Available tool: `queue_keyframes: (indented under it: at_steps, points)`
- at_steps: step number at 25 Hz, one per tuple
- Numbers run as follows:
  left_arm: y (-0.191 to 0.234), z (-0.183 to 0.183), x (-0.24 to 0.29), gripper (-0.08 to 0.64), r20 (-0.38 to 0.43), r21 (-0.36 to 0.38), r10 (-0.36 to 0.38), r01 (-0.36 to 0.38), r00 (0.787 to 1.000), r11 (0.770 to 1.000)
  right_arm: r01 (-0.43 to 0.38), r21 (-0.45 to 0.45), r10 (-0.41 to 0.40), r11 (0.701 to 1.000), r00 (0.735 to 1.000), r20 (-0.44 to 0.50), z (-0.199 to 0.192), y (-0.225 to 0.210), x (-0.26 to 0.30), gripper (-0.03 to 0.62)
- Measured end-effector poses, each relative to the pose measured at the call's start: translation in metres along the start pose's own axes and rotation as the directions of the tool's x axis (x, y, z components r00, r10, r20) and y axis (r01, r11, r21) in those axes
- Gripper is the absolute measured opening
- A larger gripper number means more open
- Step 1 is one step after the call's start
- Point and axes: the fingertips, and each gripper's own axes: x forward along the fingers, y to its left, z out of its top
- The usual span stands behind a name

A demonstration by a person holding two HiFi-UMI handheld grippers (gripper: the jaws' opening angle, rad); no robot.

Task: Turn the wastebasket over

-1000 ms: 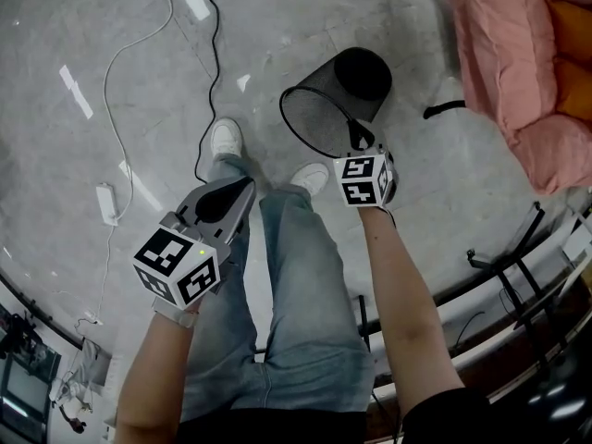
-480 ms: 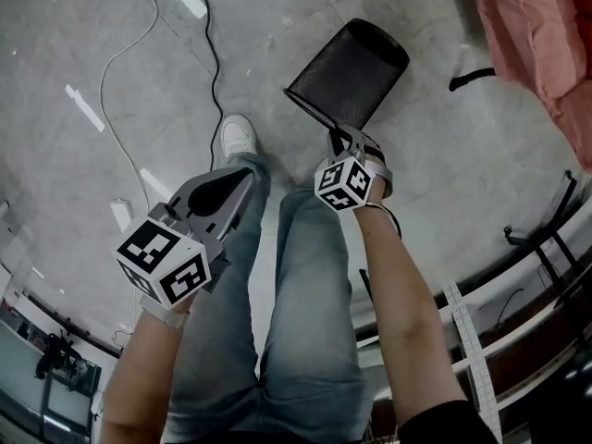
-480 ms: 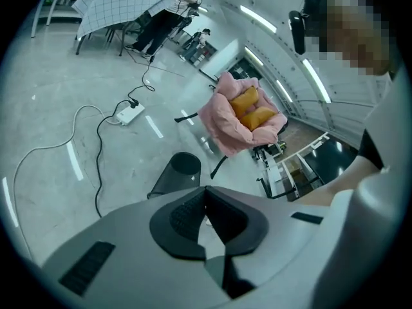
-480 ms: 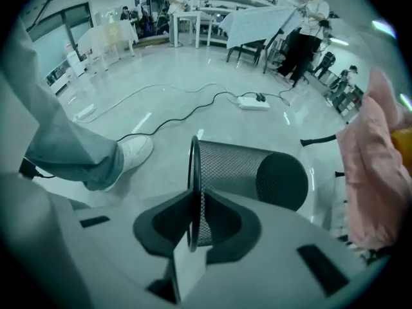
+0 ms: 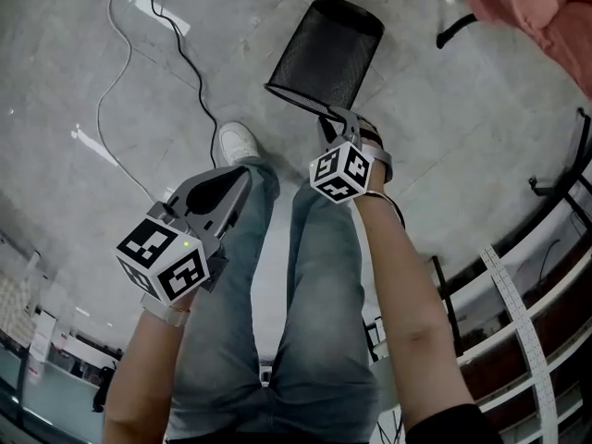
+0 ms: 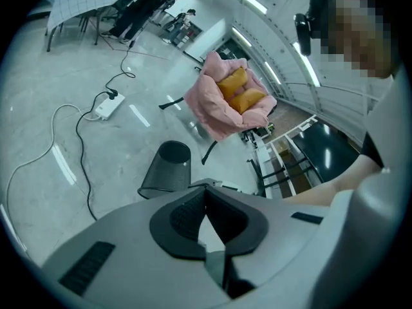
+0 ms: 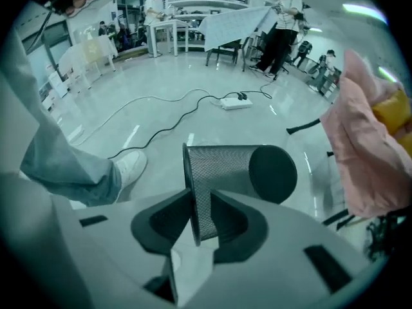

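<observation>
The black mesh wastebasket [image 5: 324, 49] is tipped bottom-up on the floor, its closed base far from me and its rim toward me. My right gripper [image 5: 335, 118] points steeply down at the near rim. In the right gripper view the wastebasket [image 7: 238, 166] has its rim wall standing between the jaws of the right gripper [image 7: 196, 201], which have just been opening and now sit loosely around it. My left gripper [image 5: 242, 176] hangs shut and empty over my left leg. In the left gripper view the left gripper [image 6: 207, 195] is well short of the wastebasket [image 6: 166, 169].
A white shoe [image 5: 239, 141] stands just left of the basket rim. A black cable [image 5: 190, 63] and a power strip [image 5: 157, 12] lie on the floor at upper left. A pink cushioned seat [image 5: 546, 7] is at upper right, and a metal railing [image 5: 555, 248] runs along the right.
The basket has gone from showing its open mouth toward me to base up with the mouth hidden. My right gripper followed the rim down and its jaws parted. The left gripper sank slightly.
</observation>
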Motion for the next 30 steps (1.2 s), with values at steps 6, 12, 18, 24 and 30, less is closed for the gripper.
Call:
queue_keyframes:
  at_steps: [6, 12, 18, 24, 30]
  points:
    - [-0.027, -0.001, 0.009, 0.014, -0.105, 0.071, -0.068, 0.075, 0.992, 0.995, -0.194, 0.675, 0.026, 0.711, 0.968, 0.251, 0.015, -0.023, -0.047, 0.127]
    - [-0.04, 0.015, 0.017, 0.014, -0.151, 0.127, -0.074, 0.094, 0.986, 0.987, -0.488, 0.865, -0.184, -0.115, 0.867, 0.464, -0.001, -0.024, -0.055, 0.184]
    - [-0.034, 0.017, 0.025, 0.014, -0.168, 0.146, -0.067, 0.092, 0.983, 0.985, -0.613, 0.584, -0.402, -0.531, 0.79, 0.463, -0.027, -0.008, -0.024, 0.272]
    - [-0.011, 0.022, 0.033, 0.014, -0.173, 0.161, -0.06, 0.089, 0.983, 0.983, -0.646, 0.358, -0.491, -0.675, 0.754, 0.436, -0.031, -0.005, 0.027, 0.307]
    - [0.016, 0.031, 0.04, 0.014, -0.16, 0.159, -0.056, 0.081, 0.986, 0.984, -0.608, 0.38, -0.439, -0.697, 0.781, 0.444, -0.023, -0.007, 0.069, 0.23]
